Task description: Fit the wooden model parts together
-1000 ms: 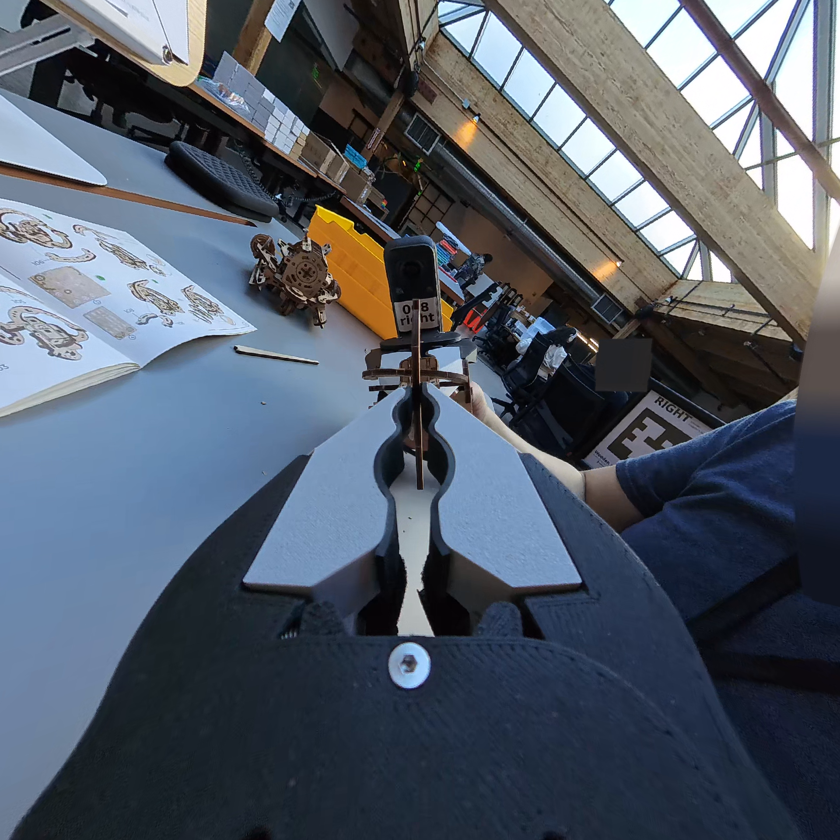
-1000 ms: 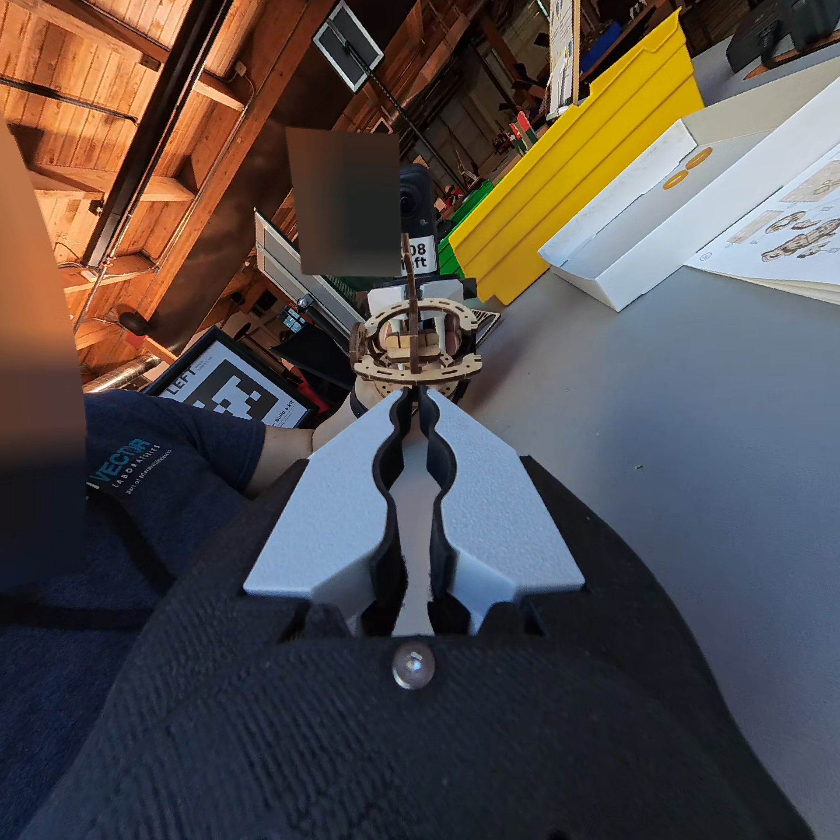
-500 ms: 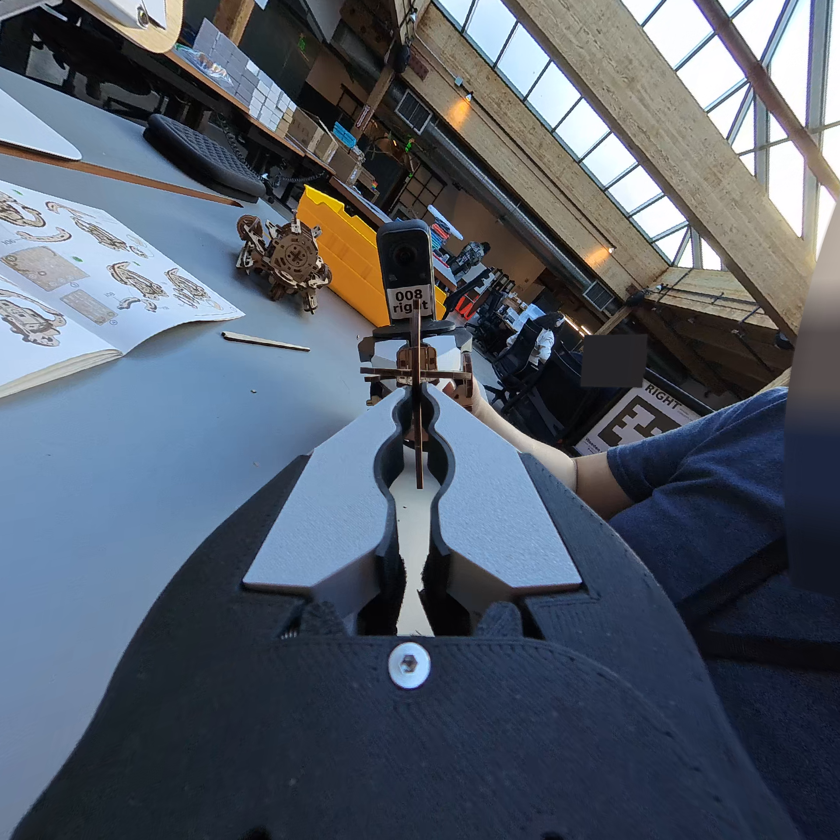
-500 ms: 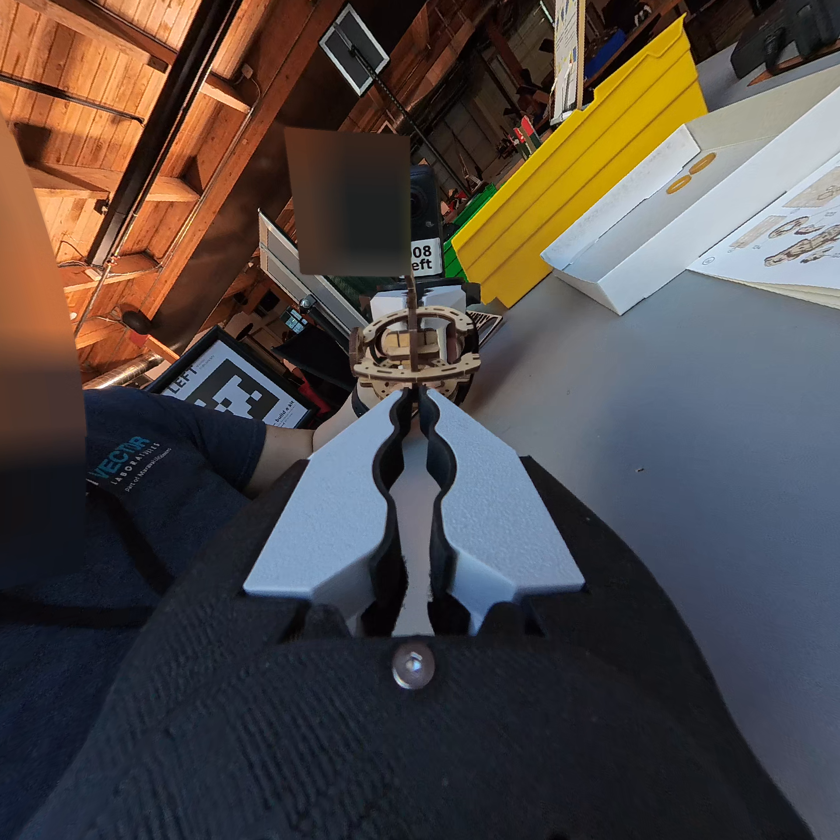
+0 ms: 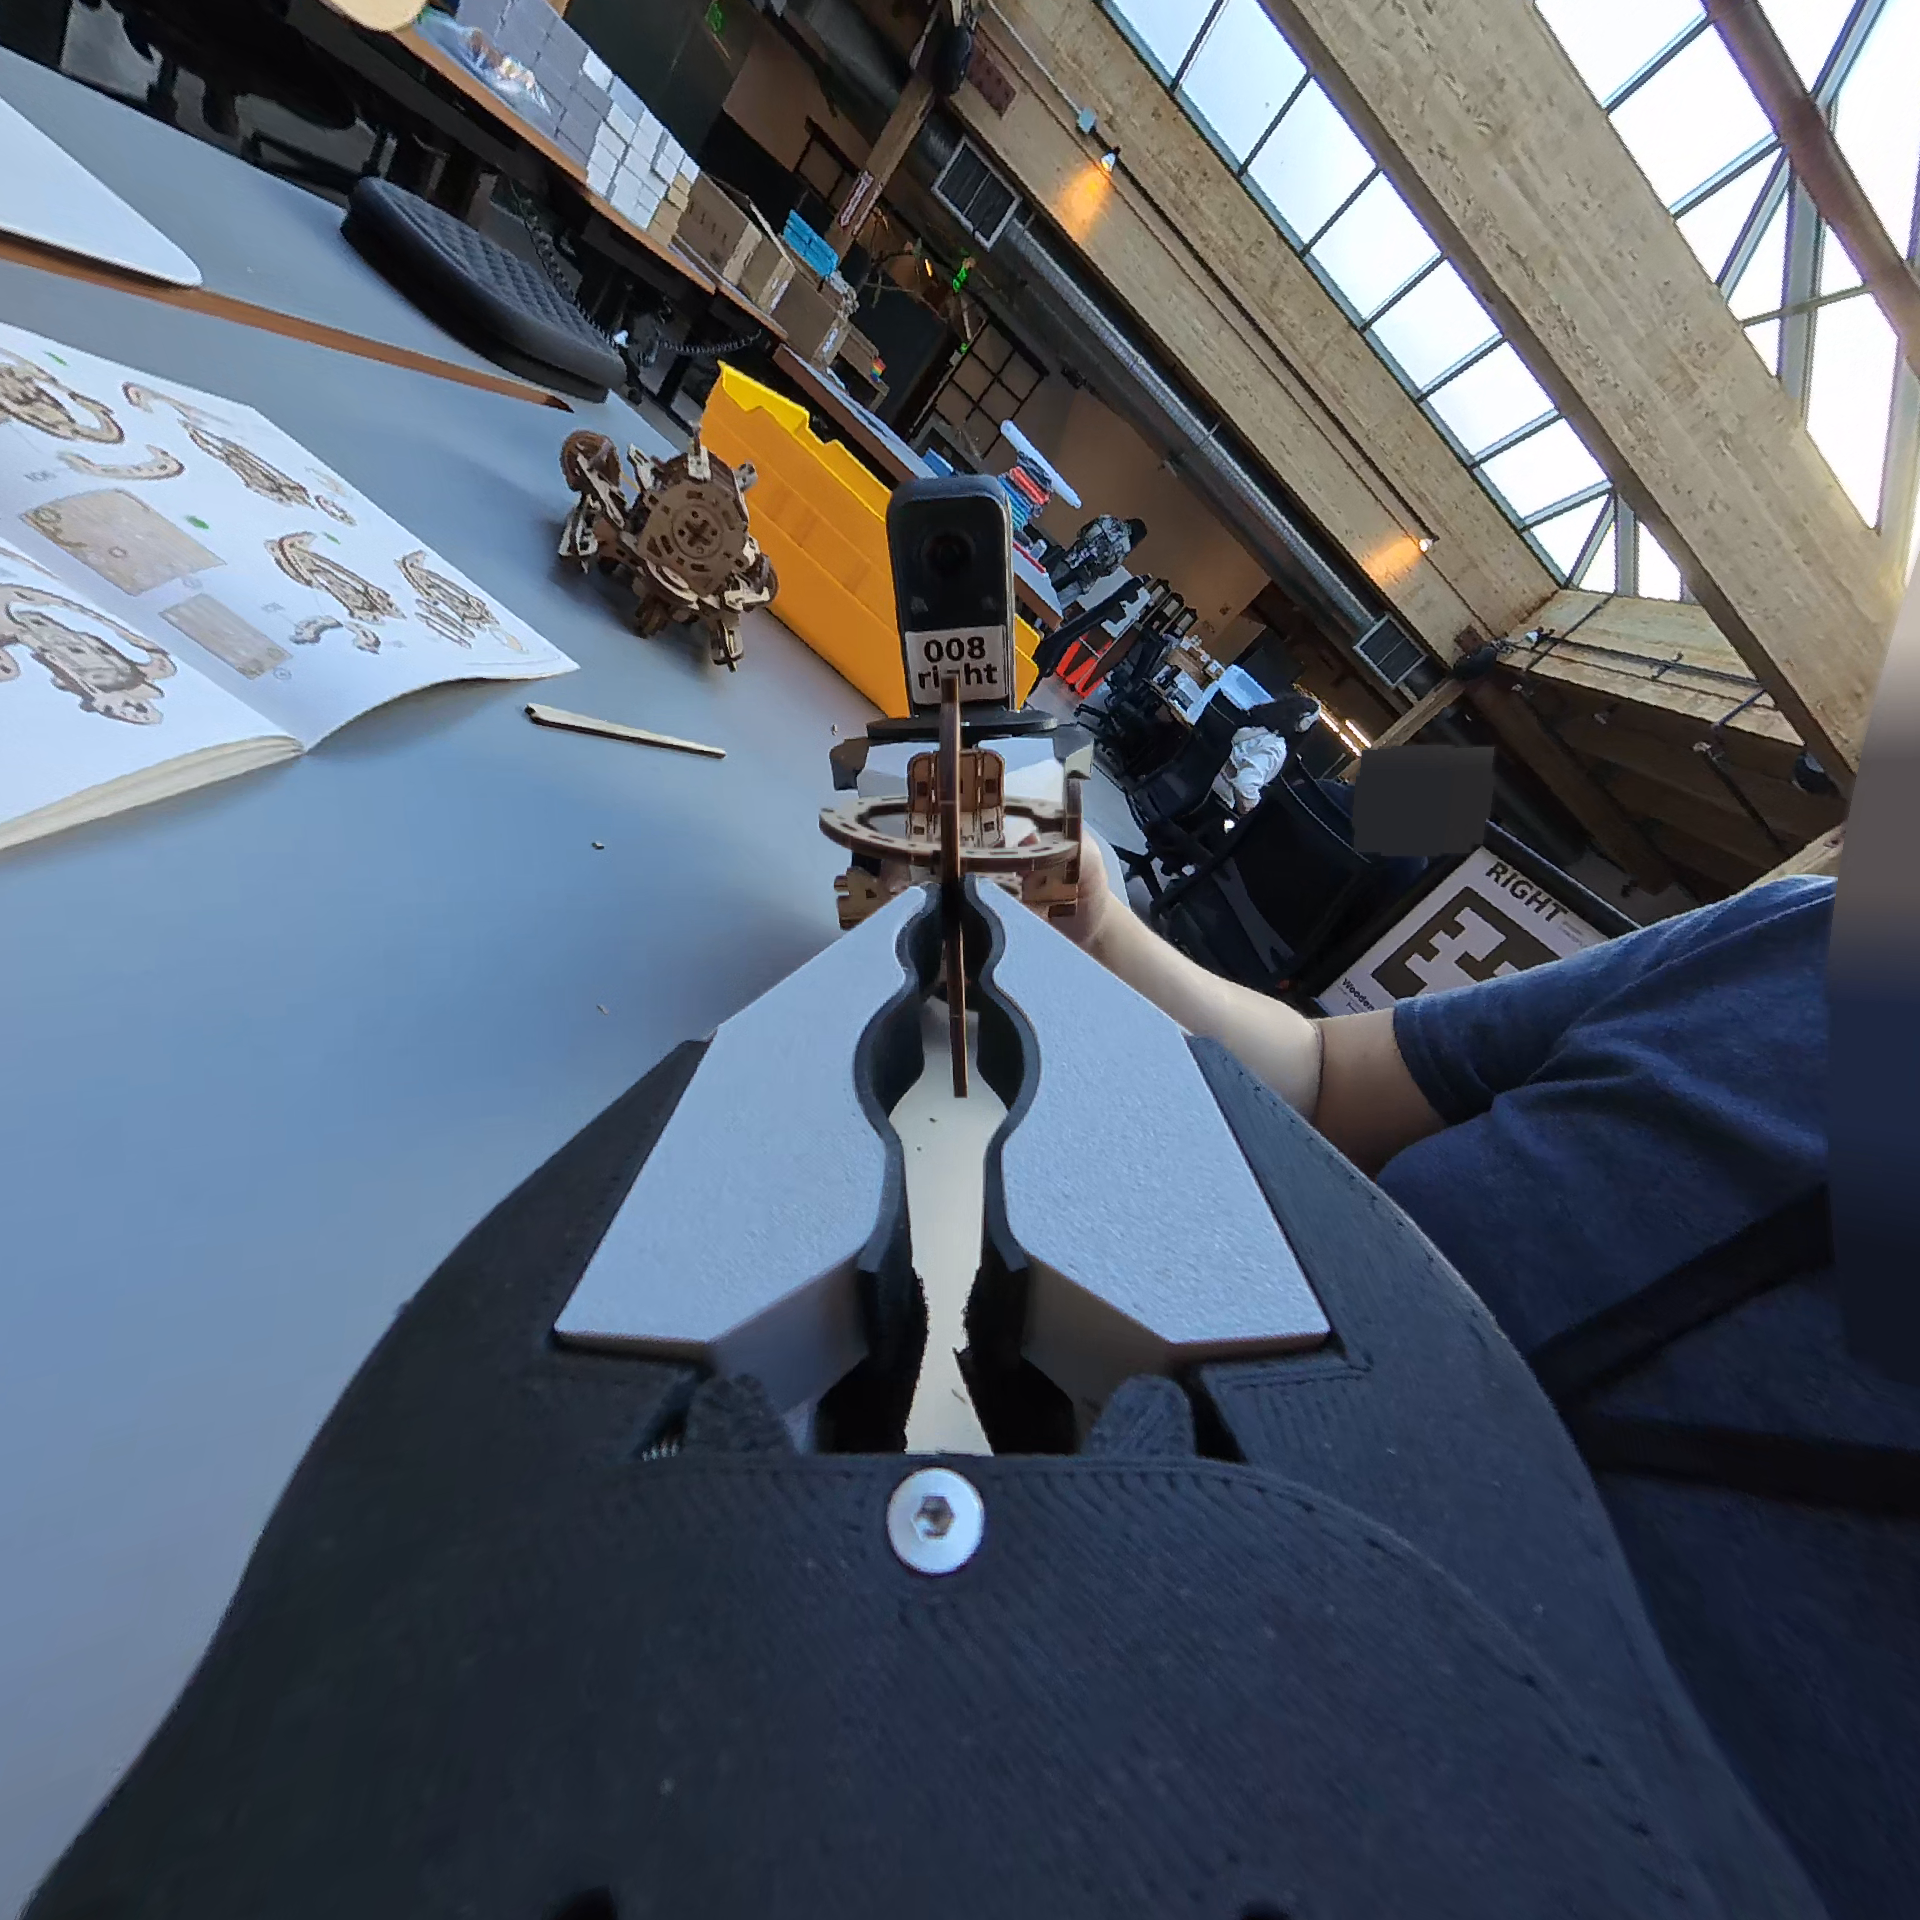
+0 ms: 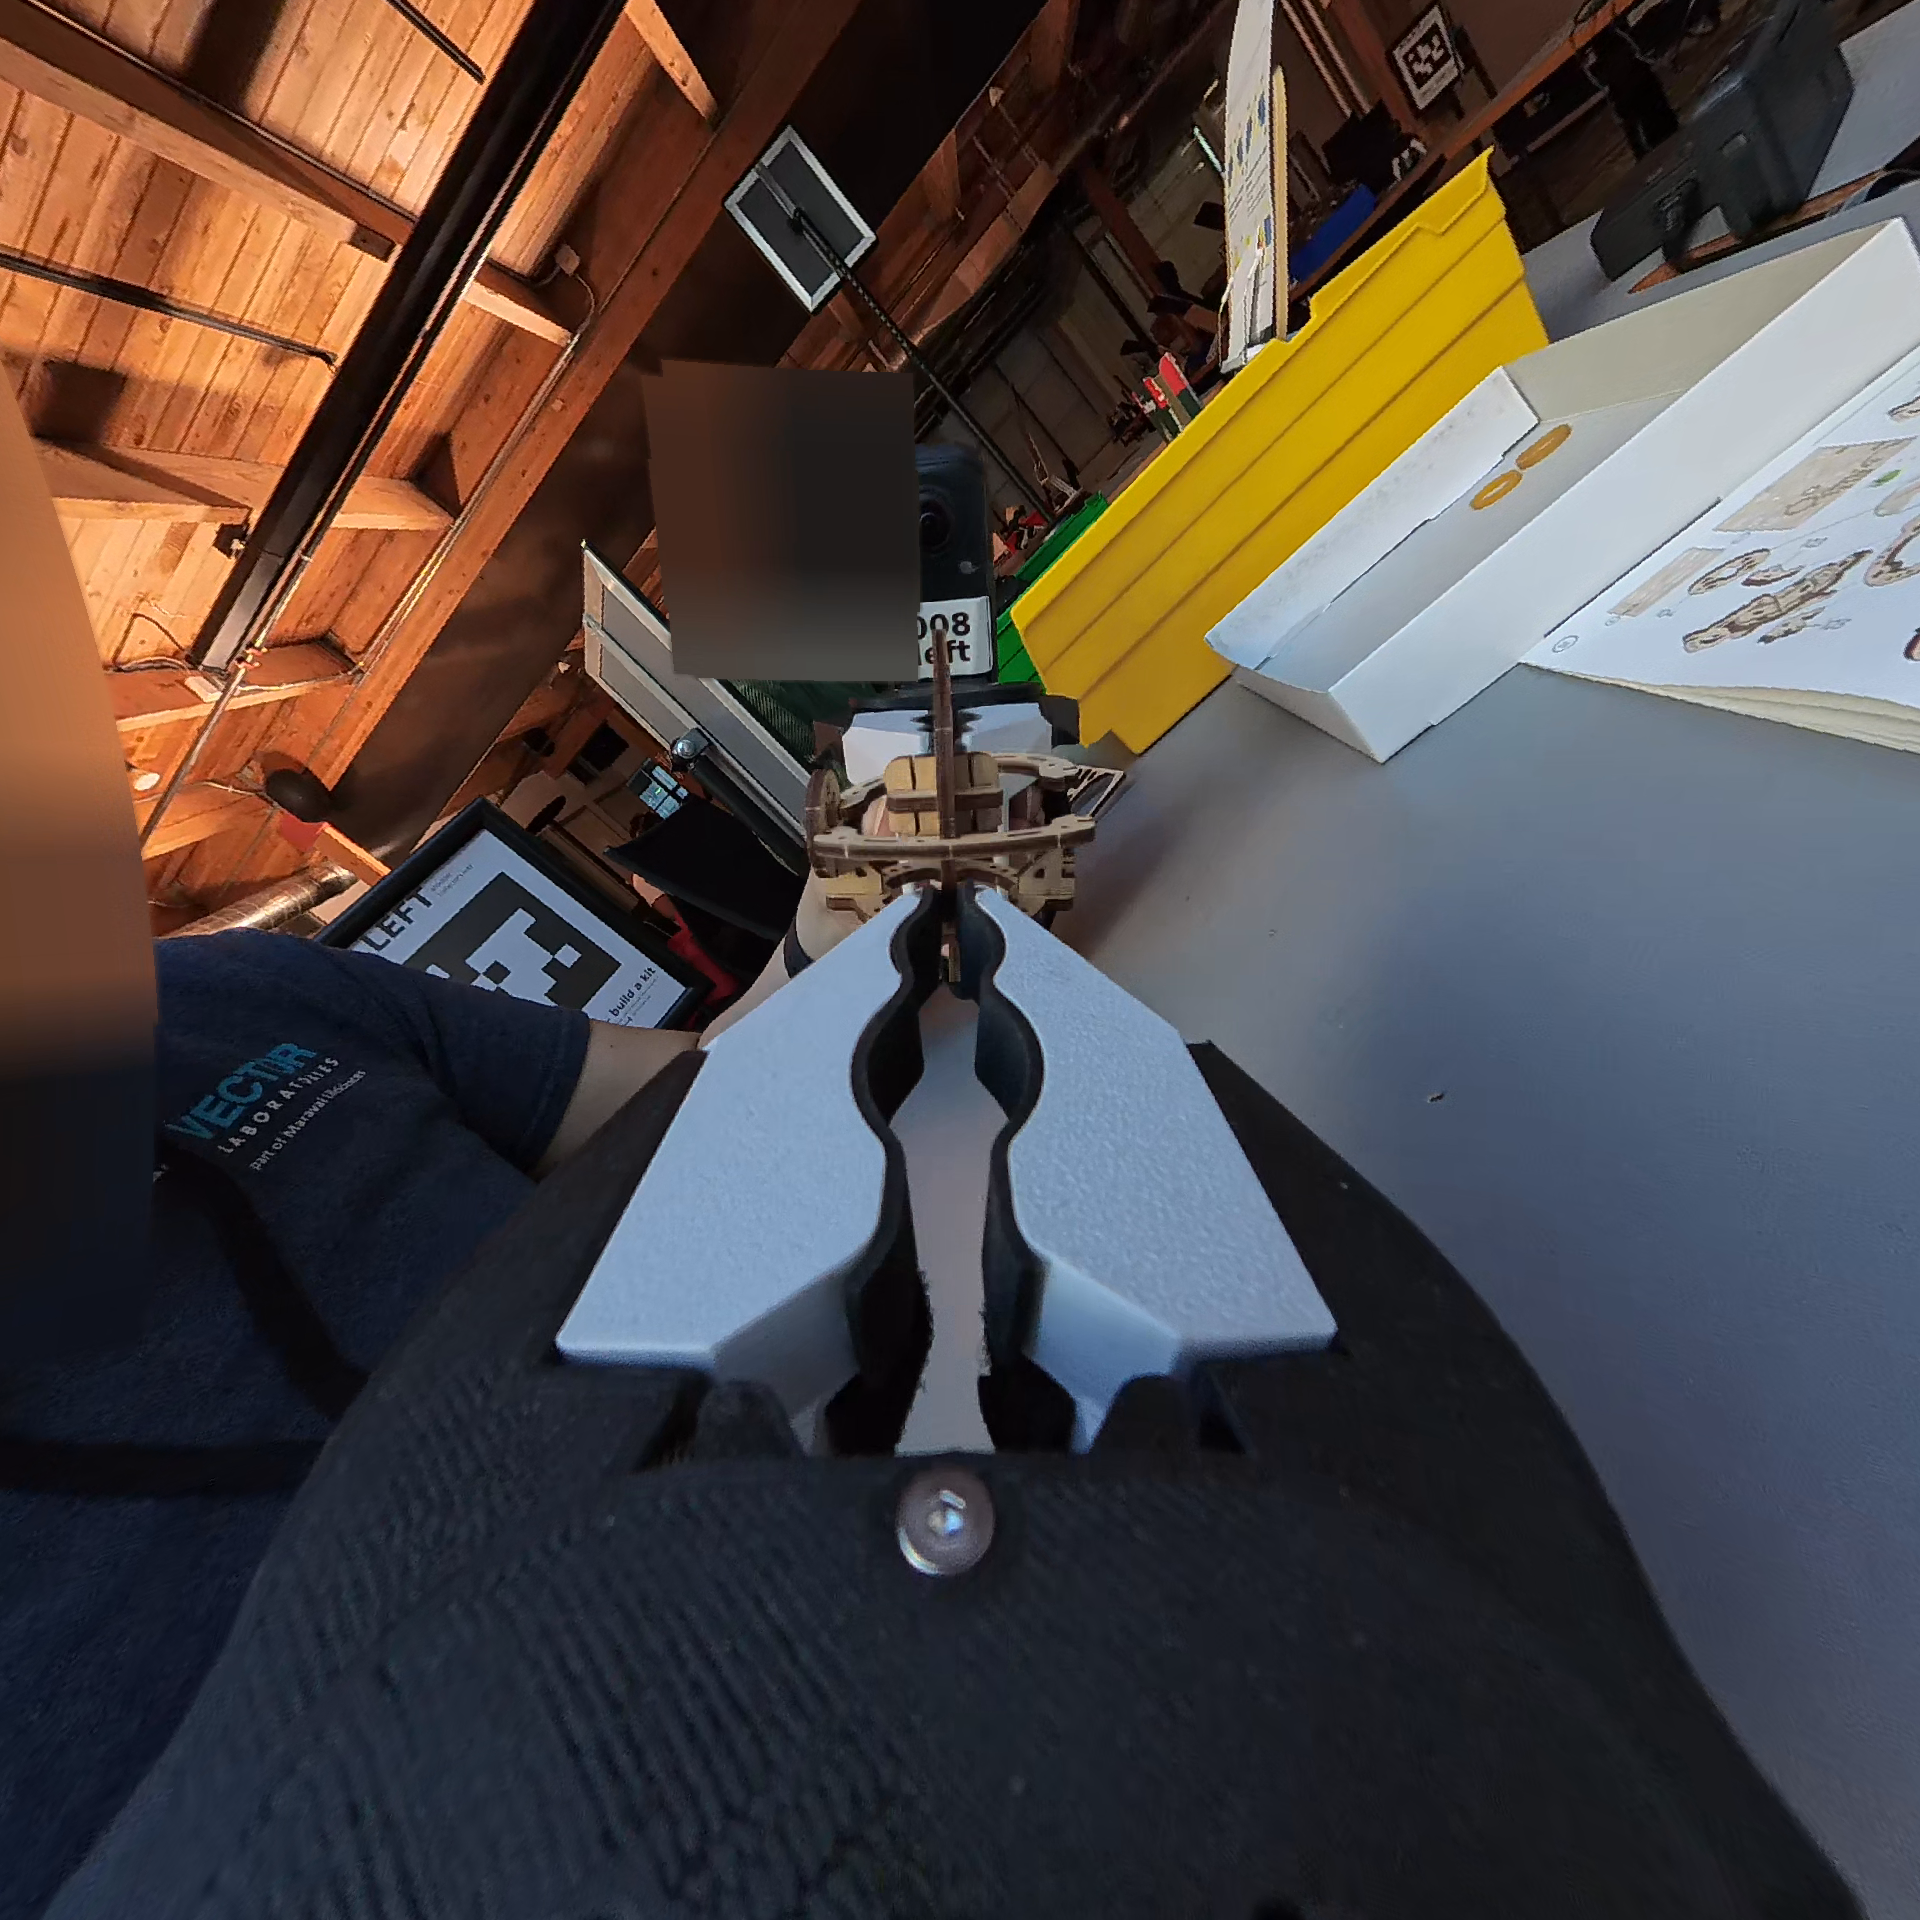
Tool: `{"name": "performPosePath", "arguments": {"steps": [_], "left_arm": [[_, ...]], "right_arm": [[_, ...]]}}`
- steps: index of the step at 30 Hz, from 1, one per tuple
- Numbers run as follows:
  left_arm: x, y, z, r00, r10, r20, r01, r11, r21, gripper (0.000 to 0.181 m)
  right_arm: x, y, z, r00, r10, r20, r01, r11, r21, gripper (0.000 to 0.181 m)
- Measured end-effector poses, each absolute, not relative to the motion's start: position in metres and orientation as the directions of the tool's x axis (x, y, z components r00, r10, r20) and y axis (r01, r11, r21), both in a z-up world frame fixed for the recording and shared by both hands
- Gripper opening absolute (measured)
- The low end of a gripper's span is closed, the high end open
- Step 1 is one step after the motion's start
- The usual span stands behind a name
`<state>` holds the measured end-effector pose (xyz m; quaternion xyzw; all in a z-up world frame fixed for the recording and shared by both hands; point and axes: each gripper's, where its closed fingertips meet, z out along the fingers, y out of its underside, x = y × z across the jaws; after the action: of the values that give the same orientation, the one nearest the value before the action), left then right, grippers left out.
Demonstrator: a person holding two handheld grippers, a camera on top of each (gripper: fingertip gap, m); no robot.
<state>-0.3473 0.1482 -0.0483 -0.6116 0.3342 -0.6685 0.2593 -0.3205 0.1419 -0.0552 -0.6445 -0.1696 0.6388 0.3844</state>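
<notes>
A small wooden ring assembly (image 5: 951, 831) hangs in the air between my two grippers, above the grey table (image 5: 312, 1039). My left gripper (image 5: 954, 914) is shut on a thin flat wooden piece (image 5: 956, 1018), seen edge-on, that stands up through the middle of the ring. My right gripper (image 6: 948, 914) faces it and is shut on the near edge of the same ring assembly (image 6: 951, 821). The thin piece (image 6: 940, 717) stands upright behind the ring. Each gripper shows in the other's view, the right one (image 5: 961, 753) and the left one (image 6: 940, 732). A built wooden model (image 5: 670, 551) stands on the table.
An open instruction booklet (image 5: 208, 582) and a loose wooden strip (image 5: 623, 729) lie on the table at the left. A yellow bin (image 6: 1278, 468), a white box (image 6: 1455, 582) and a black pad (image 5: 478, 281) stand farther back. The person's arm (image 5: 1226, 1008) is at the right. Left and right tips are no more than a few centimetres apart. The built wooden model (image 5: 670, 551) lies around 30 cm away from my right fingertips.
Both grippers stay shut and face each other. The held ring assembly has tilted a little, so more of its top shows in the left wrist view and it looks flatter in the right wrist view.
</notes>
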Motion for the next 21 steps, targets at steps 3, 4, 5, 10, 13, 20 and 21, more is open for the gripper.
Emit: {"name": "performPosePath", "arguments": {"steps": [3,4,5,10,13,20,21], "left_arm": [[-0.3473,0.1499,-0.0524,-0.104,-0.748,0.655,-0.071,-0.652,-0.755,0.0],[-0.3474,0.1504,-0.0528,-0.105,-0.744,0.66,-0.069,-0.657,-0.751,0.0],[-0.3474,0.1505,-0.0532,-0.108,-0.738,0.666,-0.069,-0.663,-0.746,0.0],[-0.3471,0.1522,-0.0572,-0.094,-0.726,0.681,-0.078,-0.677,-0.732,0.0],[-0.3471,0.1529,-0.0563,-0.098,-0.713,0.694,-0.072,-0.69,-0.72,0.0],[-0.346,0.1551,-0.0541,-0.095,-0.704,0.704,-0.052,-0.702,-0.71,0.0],[-0.3457,0.1554,-0.0537,-0.095,-0.705,0.703,-0.048,-0.702,-0.71,0.0]], "right_arm": [[-0.3208,0.1434,-0.0599,0.133,0.692,-0.709,-0.271,-0.663,-0.698,0.001],[-0.3209,0.1436,-0.0604,0.127,0.687,-0.715,-0.274,-0.669,-0.691,0.001],[-0.3209,0.1441,-0.0608,0.121,0.681,-0.722,-0.279,-0.675,-0.683,0.001],[-0.3205,0.1465,-0.0645,0.114,0.652,-0.75,-0.29,-0.7,-0.652,0.001],[-0.3201,0.1478,-0.0628,0.101,0.64,-0.761,-0.308,-0.708,-0.636,0.001],[-0.3188,0.1511,-0.0587,0.092,0.634,-0.768,-0.347,-0.702,-0.622,0.0],[-0.3184,0.1517,-0.058,0.089,0.632,-0.77,-0.353,-0.703,-0.617,0.0]]}}
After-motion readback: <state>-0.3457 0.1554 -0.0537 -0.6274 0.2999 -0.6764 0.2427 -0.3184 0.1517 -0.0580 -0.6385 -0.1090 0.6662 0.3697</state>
